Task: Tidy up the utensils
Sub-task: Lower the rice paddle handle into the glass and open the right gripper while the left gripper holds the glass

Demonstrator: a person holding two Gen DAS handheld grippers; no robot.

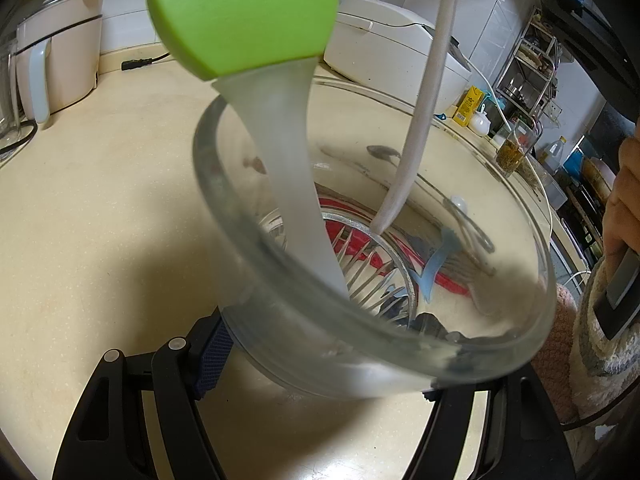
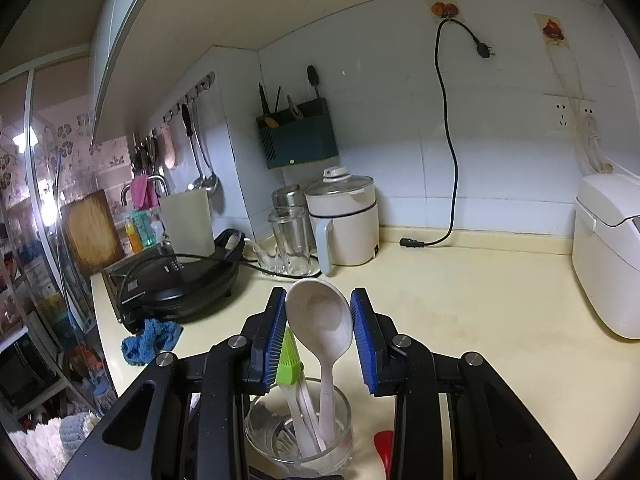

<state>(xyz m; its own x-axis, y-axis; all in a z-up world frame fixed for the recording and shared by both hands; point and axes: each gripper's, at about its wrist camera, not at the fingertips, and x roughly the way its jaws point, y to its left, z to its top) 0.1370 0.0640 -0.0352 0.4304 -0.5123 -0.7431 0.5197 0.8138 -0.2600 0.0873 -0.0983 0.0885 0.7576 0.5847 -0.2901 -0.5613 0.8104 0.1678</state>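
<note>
Only rightward — spoon bowl between blue fingers

Clear glass cup holds a green-headed brush and beige spoon (bowl up); forks inside.

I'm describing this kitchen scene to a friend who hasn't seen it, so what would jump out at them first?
First, the clear glass jar on the cream countertop, clamped at its sides by the left gripper. From it stand a green-headed silicone brush and a pale rice spoon, whose bowl sits between the right gripper's blue pads. Fork tines glint at the jar's bottom, with a red utensil beside it.
</note>
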